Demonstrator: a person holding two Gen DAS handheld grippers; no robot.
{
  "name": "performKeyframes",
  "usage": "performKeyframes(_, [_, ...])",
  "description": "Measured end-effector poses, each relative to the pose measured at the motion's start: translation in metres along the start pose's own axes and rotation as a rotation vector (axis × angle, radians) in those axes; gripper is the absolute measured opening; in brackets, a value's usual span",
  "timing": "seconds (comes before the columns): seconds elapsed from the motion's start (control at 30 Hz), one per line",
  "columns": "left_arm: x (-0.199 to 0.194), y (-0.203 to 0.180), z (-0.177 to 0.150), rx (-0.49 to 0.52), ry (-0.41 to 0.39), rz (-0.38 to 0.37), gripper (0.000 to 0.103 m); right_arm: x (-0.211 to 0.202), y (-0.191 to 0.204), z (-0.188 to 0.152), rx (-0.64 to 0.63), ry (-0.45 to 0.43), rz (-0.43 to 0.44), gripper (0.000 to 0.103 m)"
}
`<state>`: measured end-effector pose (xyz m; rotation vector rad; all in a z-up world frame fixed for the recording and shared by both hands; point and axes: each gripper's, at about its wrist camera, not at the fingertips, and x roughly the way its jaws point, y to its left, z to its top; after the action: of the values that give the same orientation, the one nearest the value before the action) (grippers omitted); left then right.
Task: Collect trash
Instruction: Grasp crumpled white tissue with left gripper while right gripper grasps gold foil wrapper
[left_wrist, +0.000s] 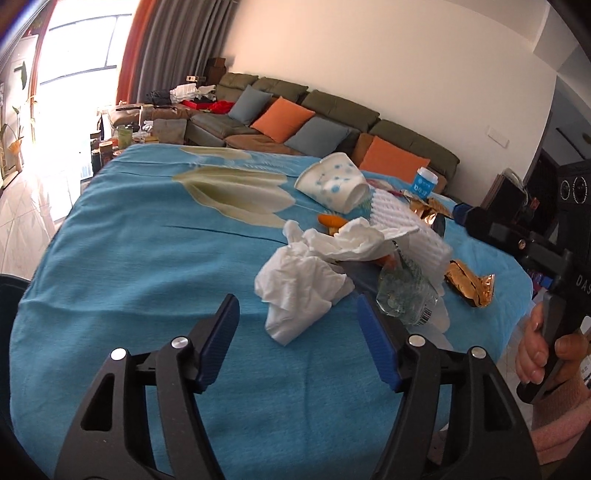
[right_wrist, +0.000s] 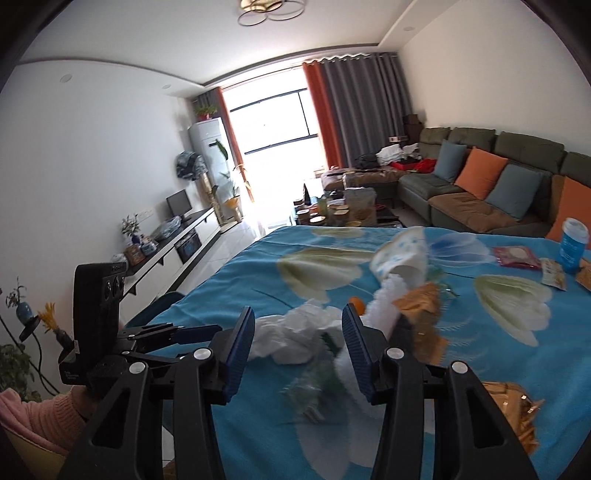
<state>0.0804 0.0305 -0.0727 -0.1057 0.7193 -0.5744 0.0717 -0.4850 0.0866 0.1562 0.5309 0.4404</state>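
- While both tongs hover over a tabletop (left_wrist: 129, 258) under a blue flowered cloth, the left tongs (left_wrist: 295, 321) stand wide with nothing between the blue pads, at lower centre of the left wrist view.
- Crumpled white tissue (left_wrist: 299, 291) lies just beyond those pads, centre of frame.
- Touching it to the right: a crushed clear plastic bottle (left_wrist: 406, 291), white foam netting (left_wrist: 402, 218) and a gold wrapper (left_wrist: 469, 284).
- A tipped paper cup (left_wrist: 332, 182) with blue dots lies above the heap.
- The right tongs (right_wrist: 298, 345) stand partly open and empty at lower centre of the right wrist view, the blurred heap beyond them.
- A blue bottle (right_wrist: 572, 245) stands at far right.
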Motion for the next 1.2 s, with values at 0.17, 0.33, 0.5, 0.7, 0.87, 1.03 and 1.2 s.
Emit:
performKeyframes(0.17, [0.01, 0.0, 0.001, 0.008, 0.026, -0.013, 0.069, -0.013, -0.027, -0.007, 0.044, -0.02, -0.054, 0.047])
performKeyframes(0.33, [0.025, -0.004, 0.004, 0.02, 0.062, 0.001, 0.069, -0.015, -0.051, -0.015, 0.098, -0.014, -0.097, 0.047])
performKeyframes(0.5, [0.034, -0.003, 0.008, 0.009, 0.093, -0.004, 0.069, -0.01, -0.075, -0.026, 0.166, 0.021, -0.146, 0.049])
performKeyframes(0.7, [0.044, -0.005, 0.012, 0.001, 0.106, 0.01, 0.068, -0.001, -0.083, -0.036, 0.189, 0.049, -0.141, 0.051])
performKeyframes(0.87, [0.049, -0.008, 0.014, 0.006, 0.122, 0.018, 0.051, 0.005, -0.076, -0.033, 0.167, 0.048, -0.137, 0.051])
performKeyframes(1.03, [0.049, -0.005, 0.016, -0.009, 0.126, 0.022, 0.026, 0.008, -0.079, -0.031, 0.182, 0.057, -0.134, 0.033])
performKeyframes(1.2, [0.045, -0.005, 0.014, -0.021, 0.12, 0.022, 0.015, 0.004, -0.079, -0.028, 0.176, 0.047, -0.142, 0.01])
